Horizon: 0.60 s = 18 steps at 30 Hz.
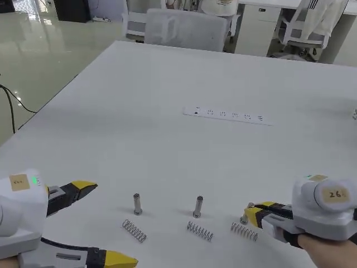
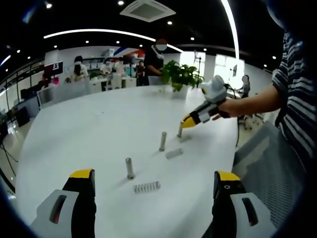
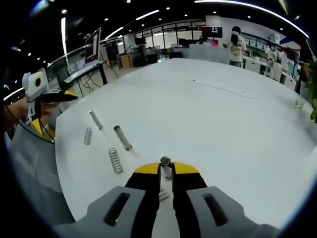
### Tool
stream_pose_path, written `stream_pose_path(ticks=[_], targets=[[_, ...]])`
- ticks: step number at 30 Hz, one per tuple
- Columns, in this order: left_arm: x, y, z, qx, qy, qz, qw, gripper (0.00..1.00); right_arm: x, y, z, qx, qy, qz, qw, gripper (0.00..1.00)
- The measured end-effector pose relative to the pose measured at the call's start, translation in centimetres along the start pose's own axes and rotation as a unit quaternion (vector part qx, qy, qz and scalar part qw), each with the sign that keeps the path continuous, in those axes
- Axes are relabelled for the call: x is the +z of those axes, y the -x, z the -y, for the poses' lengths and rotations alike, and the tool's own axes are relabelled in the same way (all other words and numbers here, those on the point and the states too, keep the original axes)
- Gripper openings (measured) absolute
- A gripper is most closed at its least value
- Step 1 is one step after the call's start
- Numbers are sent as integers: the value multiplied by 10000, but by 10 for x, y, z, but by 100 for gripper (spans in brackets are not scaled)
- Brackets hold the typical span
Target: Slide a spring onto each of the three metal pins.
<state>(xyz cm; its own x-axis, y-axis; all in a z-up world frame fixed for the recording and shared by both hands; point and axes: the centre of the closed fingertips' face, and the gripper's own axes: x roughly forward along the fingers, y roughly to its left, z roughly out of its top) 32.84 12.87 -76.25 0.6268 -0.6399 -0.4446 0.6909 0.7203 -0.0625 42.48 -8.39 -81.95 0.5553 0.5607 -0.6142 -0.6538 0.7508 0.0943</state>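
The right gripper (image 3: 167,169) held the upright right-hand pin (image 3: 165,160) in its narrow jaws; the nearest spring (image 1: 244,231) lay flat just beside them. The left gripper (image 2: 154,175) hung wide open.

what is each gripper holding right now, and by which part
The right gripper is shut on the rightmost upright silver metal pin, gripping just below its top end. The left gripper is open and holds nothing.

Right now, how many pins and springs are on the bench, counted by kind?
Metal pins: 3, one between the right gripper's jaws
Springs: 3, all lying loose
Total: 6
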Motion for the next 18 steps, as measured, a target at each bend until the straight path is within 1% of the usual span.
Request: stream_pose_path(ticks=[5,11,18], targets=[[1,1,0,20,19,17,10000,97,-3,-1,0,2,-35,-47,10000,6],[1,2,-1,41,25,45,10000,97,-1,1,0,8,-112,-20,9999,8],[2,3,-1,48,27,51,10000,97,5,6,0,21,-182,116,9998,11]])
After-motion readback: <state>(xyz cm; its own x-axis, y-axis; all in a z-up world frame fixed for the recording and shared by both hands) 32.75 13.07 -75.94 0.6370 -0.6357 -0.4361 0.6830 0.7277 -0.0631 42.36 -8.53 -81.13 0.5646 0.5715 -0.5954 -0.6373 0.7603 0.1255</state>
